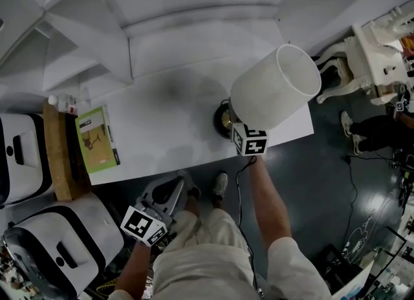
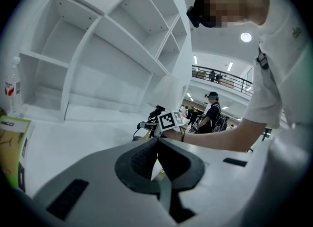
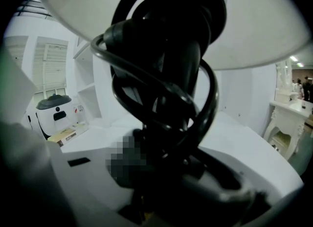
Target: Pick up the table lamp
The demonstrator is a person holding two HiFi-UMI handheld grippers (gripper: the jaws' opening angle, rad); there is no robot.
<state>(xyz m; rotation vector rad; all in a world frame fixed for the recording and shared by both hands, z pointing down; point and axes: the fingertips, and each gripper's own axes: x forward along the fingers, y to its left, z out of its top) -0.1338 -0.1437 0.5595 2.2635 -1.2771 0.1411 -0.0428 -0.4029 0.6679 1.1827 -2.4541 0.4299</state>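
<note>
The table lamp stands near the front right of the white table [image 1: 168, 111], its white shade [image 1: 275, 85] leaning toward the right and its dark round base [image 1: 222, 117] partly hidden under it. My right gripper [image 1: 236, 128] reaches in under the shade. In the right gripper view its jaws [image 3: 166, 172] are shut on the lamp's black stem [image 3: 166, 74], which has a black cord looped around it, with the shade [image 3: 254, 30] overhead. My left gripper [image 1: 180, 185] hangs below the table's front edge, close to my body, shut and empty [image 2: 157, 142].
A green book [image 1: 97, 138] lies at the table's left end, with a small bottle [image 1: 65, 103] behind it. White shelving [image 1: 162, 21] rises behind the table. Two white appliances [image 1: 26, 156] stand at the left, white ornate furniture [image 1: 372, 59] at the right.
</note>
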